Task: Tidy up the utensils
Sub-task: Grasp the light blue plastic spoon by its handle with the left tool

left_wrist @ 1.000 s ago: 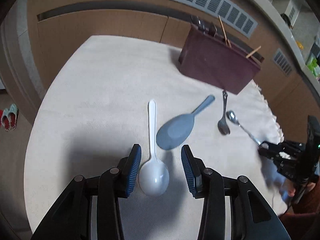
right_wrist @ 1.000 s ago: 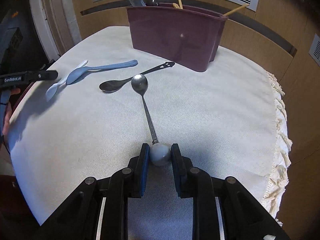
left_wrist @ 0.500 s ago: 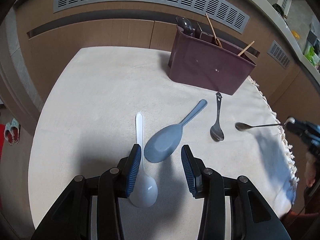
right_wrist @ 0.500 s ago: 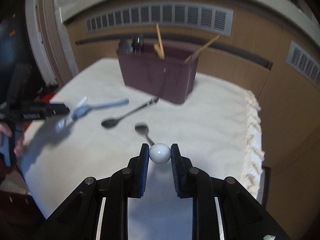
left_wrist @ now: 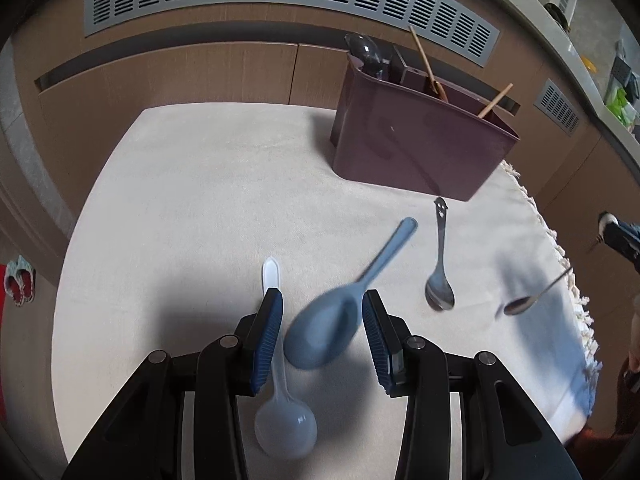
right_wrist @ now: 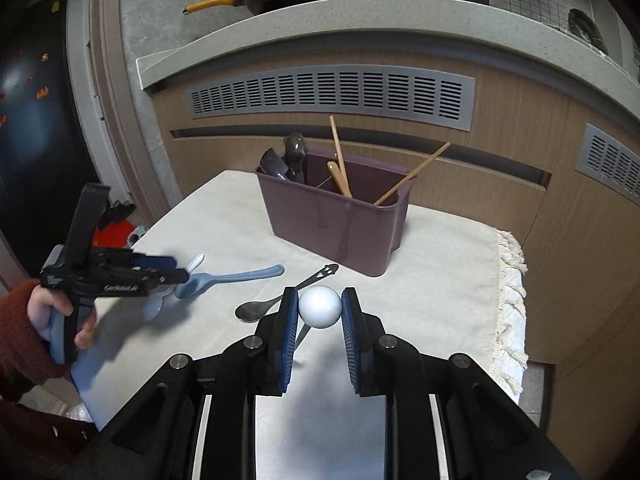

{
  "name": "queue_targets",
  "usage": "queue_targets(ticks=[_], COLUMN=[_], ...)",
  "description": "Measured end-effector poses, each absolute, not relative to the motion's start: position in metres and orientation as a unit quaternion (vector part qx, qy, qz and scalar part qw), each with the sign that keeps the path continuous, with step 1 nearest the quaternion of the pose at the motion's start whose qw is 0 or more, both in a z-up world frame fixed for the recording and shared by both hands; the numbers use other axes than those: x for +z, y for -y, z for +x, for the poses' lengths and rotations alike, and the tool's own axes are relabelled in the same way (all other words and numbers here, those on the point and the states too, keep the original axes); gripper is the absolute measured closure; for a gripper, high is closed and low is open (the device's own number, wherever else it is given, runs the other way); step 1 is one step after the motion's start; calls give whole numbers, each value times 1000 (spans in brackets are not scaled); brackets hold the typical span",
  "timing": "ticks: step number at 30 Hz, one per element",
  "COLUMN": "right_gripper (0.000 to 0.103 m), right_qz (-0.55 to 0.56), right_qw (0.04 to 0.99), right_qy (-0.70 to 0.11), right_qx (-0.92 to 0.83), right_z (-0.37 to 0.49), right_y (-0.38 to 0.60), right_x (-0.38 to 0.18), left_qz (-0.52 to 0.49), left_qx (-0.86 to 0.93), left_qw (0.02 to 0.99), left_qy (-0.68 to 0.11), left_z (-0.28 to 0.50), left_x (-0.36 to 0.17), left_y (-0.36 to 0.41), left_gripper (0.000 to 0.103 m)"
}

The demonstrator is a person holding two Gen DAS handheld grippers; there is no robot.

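The right hand-held gripper (right_wrist: pixel 320 312) is clamped on the white ball end of a metal spoon (left_wrist: pixel 532 298), which is held in the air above the table (right_wrist: pixel 440 264); the left hand-held gripper (left_wrist: pixel 322 316) is held with its jaws apart over the bowl of a blue rice paddle (left_wrist: pixel 332 328), and no contact is seen. A white spoon (left_wrist: pixel 284 420) lies just beside the paddle; a dark spoon (left_wrist: pixel 440 276) with a face-shaped handle end lies near the maroon utensil caddy (right_wrist: pixel 336 224). White writing is seen on the side of the left hand-held gripper, but it is too blurred to be read.
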State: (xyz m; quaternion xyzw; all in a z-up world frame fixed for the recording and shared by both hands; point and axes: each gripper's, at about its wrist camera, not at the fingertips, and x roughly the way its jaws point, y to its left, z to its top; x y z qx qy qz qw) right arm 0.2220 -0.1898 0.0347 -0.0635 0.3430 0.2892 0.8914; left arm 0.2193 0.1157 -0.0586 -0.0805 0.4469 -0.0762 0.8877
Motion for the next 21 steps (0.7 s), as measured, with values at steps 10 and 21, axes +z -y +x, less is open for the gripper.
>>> queue_targets(ticks=[10,21], right_gripper=[83,83], right_qz=[-63,-54], right_qw=[894,889], right_qy=[-342,-347], right_qx=[283,295], right_z=[220,214], right_y=[198,198], right_x=[39,32], left_qz=[-71,-30], left_qx=[-141,-140], left_qw=[845,853], left_qy=[-511,-502], left_z=[215,225], left_x=[-74,-62], left_y=[-86,-59], left_gripper=[60,61])
